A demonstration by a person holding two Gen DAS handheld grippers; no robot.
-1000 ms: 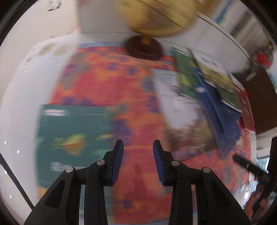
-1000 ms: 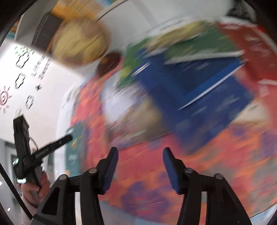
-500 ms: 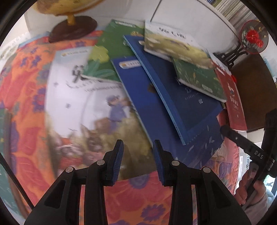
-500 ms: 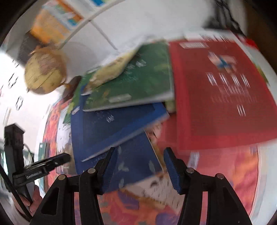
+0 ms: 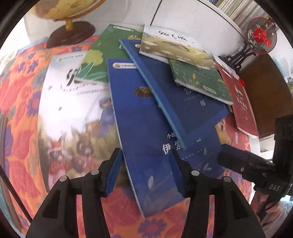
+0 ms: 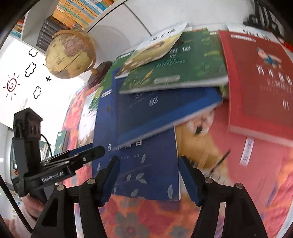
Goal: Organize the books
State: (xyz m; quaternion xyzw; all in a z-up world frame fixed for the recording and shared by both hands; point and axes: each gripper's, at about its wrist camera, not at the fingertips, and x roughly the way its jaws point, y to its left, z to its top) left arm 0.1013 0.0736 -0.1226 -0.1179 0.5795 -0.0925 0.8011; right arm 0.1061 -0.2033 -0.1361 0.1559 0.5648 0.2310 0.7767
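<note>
Left wrist view, left to right. A flowered orange tablecloth (image 5: 20, 102) covers the table; a globe (image 5: 60, 7) on a dark round base stands at the far edge. A white picture book (image 5: 73, 109) lies flat, its far corner under a green book (image 5: 108, 53). A large dark blue book (image 5: 146, 131) overlaps the white one; a second blue book (image 5: 183, 98) lies slanted across it, carrying a pale landscape-cover book (image 5: 172, 47) and a small green book (image 5: 199, 78). A red book (image 5: 241, 104) lies at the right end of the pile.

The left gripper (image 5: 145, 171) hangs over the near end of the large dark blue book, its jaws released and just widened, pads clear of the cover.

Right wrist view. The right gripper (image 6: 149, 180) hangs above the same book's near edge, jaws likewise apart and just widened, gripping nothing.
</note>
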